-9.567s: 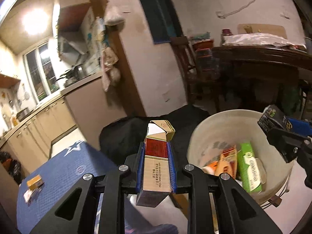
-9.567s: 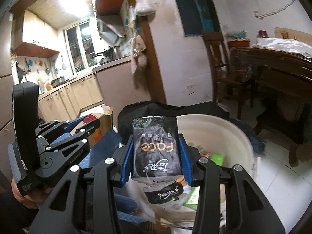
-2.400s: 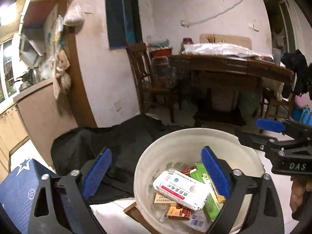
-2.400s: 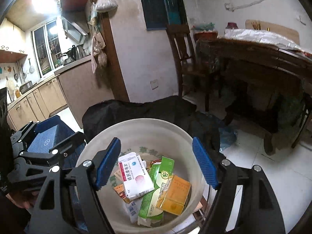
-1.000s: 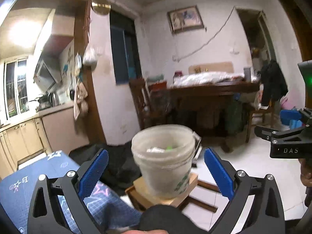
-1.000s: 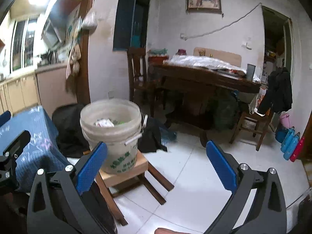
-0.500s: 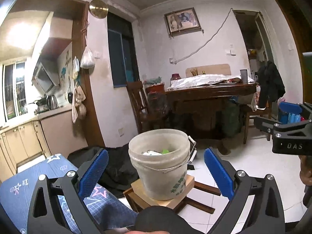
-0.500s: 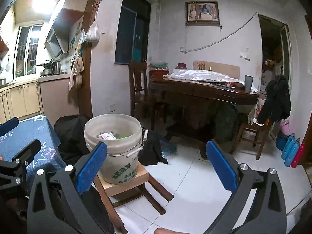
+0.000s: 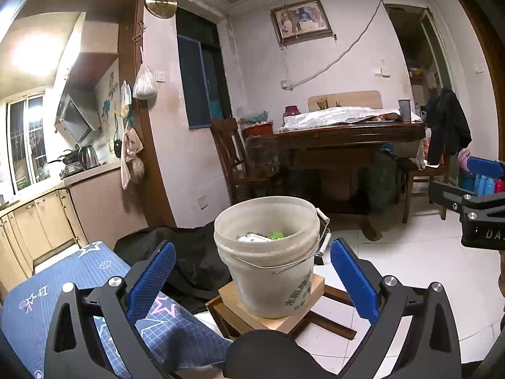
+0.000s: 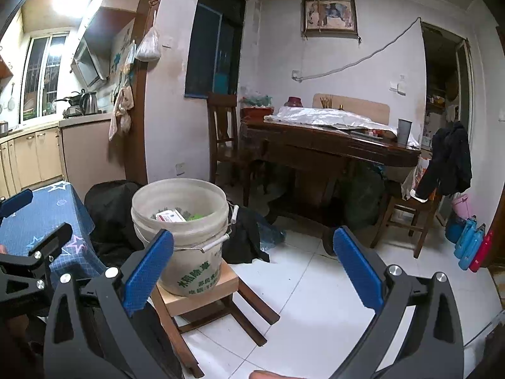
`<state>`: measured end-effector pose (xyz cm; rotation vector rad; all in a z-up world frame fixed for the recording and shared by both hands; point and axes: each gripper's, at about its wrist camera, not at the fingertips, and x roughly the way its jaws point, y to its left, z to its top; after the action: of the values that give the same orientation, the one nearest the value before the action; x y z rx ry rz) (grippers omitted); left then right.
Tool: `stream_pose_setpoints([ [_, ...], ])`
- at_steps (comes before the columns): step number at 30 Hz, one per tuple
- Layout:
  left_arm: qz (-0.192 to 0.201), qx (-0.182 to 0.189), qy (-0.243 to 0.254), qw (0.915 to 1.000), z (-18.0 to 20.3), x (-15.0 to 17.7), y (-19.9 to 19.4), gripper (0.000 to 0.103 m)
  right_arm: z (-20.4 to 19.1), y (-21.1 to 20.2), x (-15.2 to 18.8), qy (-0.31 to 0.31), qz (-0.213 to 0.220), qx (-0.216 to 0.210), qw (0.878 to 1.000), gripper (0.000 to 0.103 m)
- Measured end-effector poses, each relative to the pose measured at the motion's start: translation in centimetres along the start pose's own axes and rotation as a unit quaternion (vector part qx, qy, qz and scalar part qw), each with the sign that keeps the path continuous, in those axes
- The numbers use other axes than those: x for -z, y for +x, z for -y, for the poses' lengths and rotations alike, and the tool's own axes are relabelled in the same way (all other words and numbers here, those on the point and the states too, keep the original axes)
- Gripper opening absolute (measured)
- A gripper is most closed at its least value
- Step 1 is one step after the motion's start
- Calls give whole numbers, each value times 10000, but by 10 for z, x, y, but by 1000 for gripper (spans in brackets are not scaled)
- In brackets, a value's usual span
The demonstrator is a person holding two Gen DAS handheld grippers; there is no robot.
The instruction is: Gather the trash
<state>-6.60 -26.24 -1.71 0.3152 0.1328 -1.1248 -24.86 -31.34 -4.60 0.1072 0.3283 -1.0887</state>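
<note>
**Grippers drawn back from filled bucket**

Pulled away since earlier, the bucket (image 9: 266, 252) is seen on a stool (image 10: 202, 290), ahead of the left gripper (image 9: 252, 278), left of the right gripper (image 10: 252, 268). Both are held wide apart, empty; boxes (image 10: 170, 215) lie inside.

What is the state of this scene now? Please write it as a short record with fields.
left gripper: open, holds nothing
right gripper: open, holds nothing
bucket: upright on the wooden stool
bucket contents: white box and green packaging show above the rim
bucket handle: hangs down on the outside
blue cloth: left of the bucket
</note>
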Motion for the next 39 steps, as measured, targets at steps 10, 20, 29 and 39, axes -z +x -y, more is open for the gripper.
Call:
stream_pose_setpoints([
  [10,-109,75,-134,9998,-4,5,12,98,-2,7,4,-36,-122,7,9999,98],
  [20,-76,177,-234,9995,-10,19,12,98,-5,7,6,-81,-167,0,9998,98],
  [29,-159,61,-388,9991,-19,22,18,98,-13,7,7,-220,-171,-23,9996,98],
  [39,-20,-82,-19,10000,-8,-5,8,98,-2,-3,-19,-227,173,29,9996,98],
])
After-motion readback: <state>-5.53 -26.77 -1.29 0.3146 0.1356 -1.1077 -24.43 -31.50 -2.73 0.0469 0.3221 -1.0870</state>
